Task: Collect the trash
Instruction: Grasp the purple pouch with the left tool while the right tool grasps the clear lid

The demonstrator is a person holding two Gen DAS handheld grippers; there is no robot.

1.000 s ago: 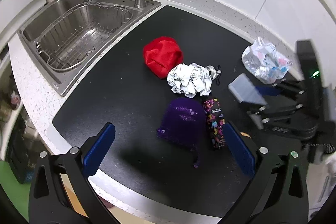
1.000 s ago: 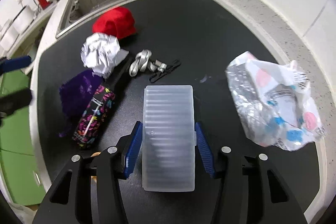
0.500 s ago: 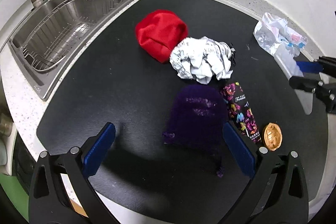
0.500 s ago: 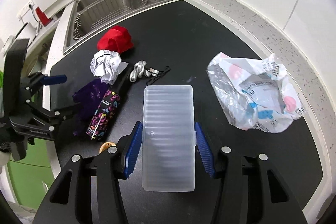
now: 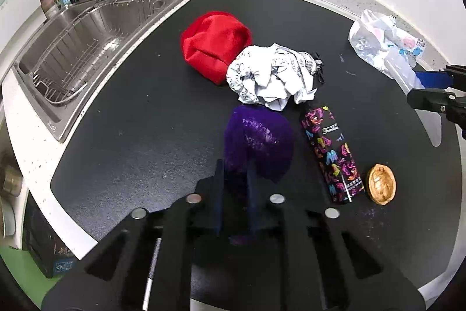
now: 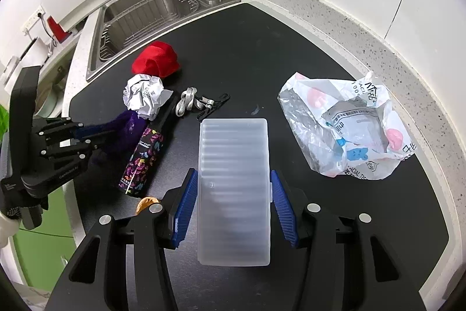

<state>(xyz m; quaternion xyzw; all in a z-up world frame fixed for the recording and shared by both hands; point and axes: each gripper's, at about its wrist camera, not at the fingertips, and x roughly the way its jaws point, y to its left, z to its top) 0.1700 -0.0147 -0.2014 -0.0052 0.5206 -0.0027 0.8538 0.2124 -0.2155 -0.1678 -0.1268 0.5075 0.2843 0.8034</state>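
Note:
My left gripper (image 5: 236, 188) is shut on the near edge of a purple fuzzy pouch (image 5: 259, 139) on the black mat (image 5: 139, 112). My right gripper (image 6: 233, 200) is shut on a clear ribbed plastic box (image 6: 233, 182), held above the mat. A crumpled white paper ball (image 5: 271, 77), a red cloth (image 5: 215, 42), a patterned black tube (image 5: 332, 153), a golden walnut shell (image 5: 380, 184) and a crumpled plastic bag (image 6: 346, 130) lie on the mat. The pouch also shows in the right wrist view (image 6: 122, 133), with the left gripper (image 6: 96, 139) on it.
A steel sink (image 5: 87, 42) with a wire rack and taps lies to the far left. A grey strap with a black clip (image 6: 201, 104) lies near the paper ball. A speckled white counter edge (image 6: 364, 34) and the wall bound the mat's far side.
My left gripper has gone from wide open to shut on the purple pouch and moved nearer. My right gripper has held the box and drawn back a little.

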